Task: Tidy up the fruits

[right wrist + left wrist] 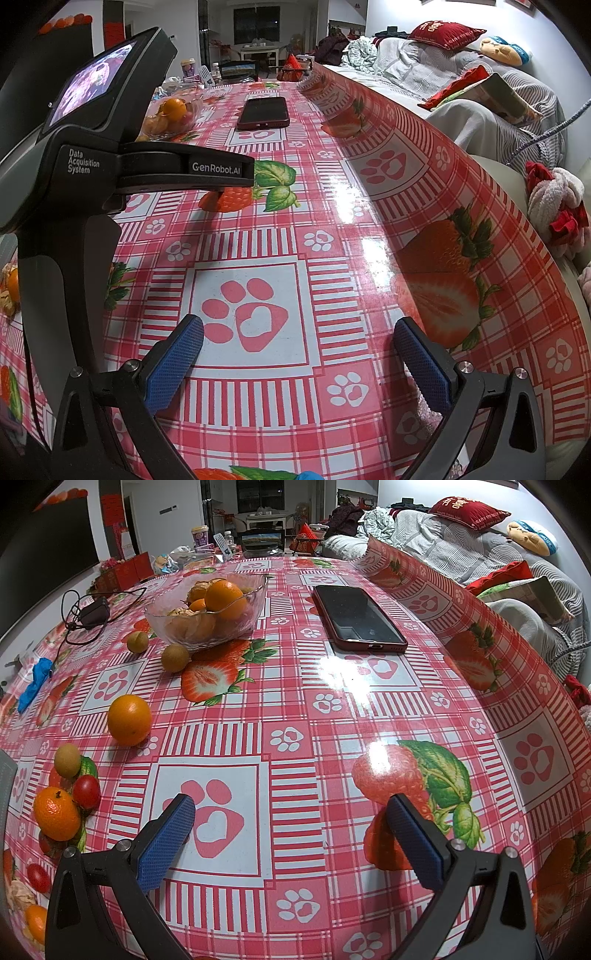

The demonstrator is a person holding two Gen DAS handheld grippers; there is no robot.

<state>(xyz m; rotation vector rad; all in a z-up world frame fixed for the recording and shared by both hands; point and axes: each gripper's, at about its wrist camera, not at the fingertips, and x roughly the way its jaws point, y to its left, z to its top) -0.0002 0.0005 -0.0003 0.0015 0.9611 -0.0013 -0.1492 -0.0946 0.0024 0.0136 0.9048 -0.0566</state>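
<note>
Hovering wide open, left claw [291, 834] faces bare tablecloth [295, 716] beside orange [129, 720].

Fruit [35, 921] cut off at left frame edge; glass bowl [173, 122] partly hidden behind left gripper's body [110, 162].

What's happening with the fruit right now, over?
Both tongs, left and right, open, empty. Loose orange on tablecloth, short of glass bowl. Phone off to side, path open.
</note>
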